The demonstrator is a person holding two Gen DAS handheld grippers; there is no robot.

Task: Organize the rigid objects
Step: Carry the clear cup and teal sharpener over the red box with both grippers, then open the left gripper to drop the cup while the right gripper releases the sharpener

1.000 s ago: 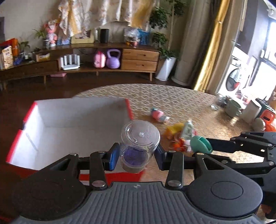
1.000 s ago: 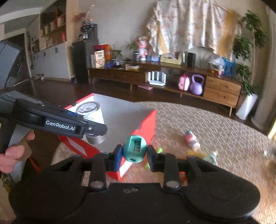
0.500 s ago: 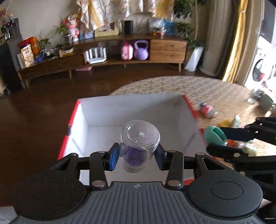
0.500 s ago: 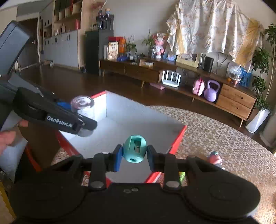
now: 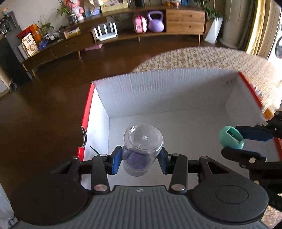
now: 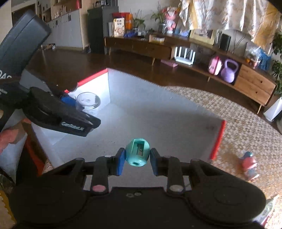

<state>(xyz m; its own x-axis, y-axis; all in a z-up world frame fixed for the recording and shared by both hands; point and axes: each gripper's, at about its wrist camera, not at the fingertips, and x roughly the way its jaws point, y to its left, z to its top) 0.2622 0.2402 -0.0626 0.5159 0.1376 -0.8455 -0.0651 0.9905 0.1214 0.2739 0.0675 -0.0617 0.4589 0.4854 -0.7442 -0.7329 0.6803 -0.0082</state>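
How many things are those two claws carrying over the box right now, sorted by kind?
Clear plastic jar with purple contents, in the left gripper: 1
Teal egg-shaped pencil sharpener, in the right gripper: 1
Total carried over the white box with red rim: 2

We see a long wooden sideboard (image 5: 123, 33) along the far wall, drawers (image 5: 185, 21) at its right end. In its open shelf: a white router (image 5: 105, 32), a pink case (image 5: 140, 23) and a purple kettlebell (image 5: 156, 22) side by side. On top: a snack bag (image 5: 30, 45), potted plants (image 5: 70, 13), a picture frame (image 5: 113, 3). Dark wood floor (image 5: 44, 105) in front. Patterned cloth (image 6: 229, 19) hangs on the wall, black speaker (image 6: 224, 42) below it. White plant pot (image 5: 213, 30) stands right of the sideboard.
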